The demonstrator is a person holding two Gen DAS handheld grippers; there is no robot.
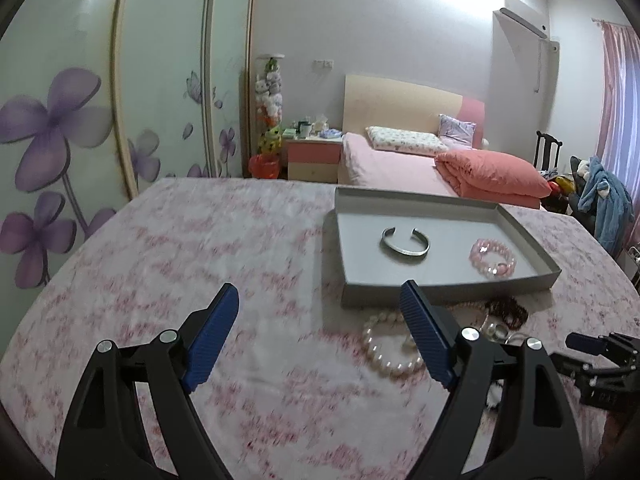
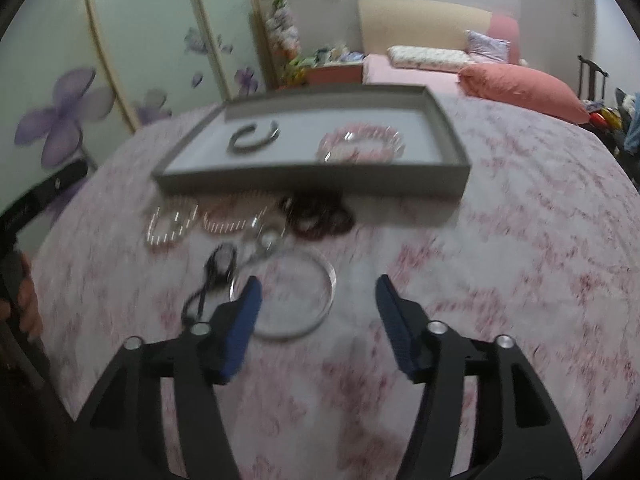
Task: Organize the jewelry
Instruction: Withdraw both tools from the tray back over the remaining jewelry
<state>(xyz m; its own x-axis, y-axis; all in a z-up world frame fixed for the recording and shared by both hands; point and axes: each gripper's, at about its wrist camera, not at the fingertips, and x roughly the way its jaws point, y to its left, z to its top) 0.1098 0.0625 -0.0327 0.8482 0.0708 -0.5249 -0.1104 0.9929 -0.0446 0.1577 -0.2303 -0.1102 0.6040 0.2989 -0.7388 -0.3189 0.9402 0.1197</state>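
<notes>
A shallow grey tray [image 1: 440, 292] [image 2: 312, 180] lies on the pink-patterned cloth and holds a silver cuff [image 1: 405, 241] [image 2: 253, 138] and a pink bead bracelet [image 1: 493, 258] [image 2: 362, 142]. In front of the tray lie a pearl bracelet [image 1: 382, 350] [image 2: 170, 226], a dark red bead string [image 1: 508, 310] [image 2: 320, 216], a second pinkish bracelet [image 2: 234, 216], a small black pendant on a cord [image 2: 220, 264] and a thin clear bangle [image 2: 298, 296]. My left gripper [image 1: 320, 300] is open over bare cloth, left of the pearls. My right gripper [image 2: 318, 284] is open above the bangle, holding nothing.
The round table's cloth [image 1: 168, 248] falls away at the left and far edges. Behind stand a bed [image 1: 400, 164], a nightstand [image 1: 314, 156] and a flowered wardrobe [image 1: 80, 120]. The other gripper's black frame [image 1: 600, 360] shows at the right edge of the left wrist view.
</notes>
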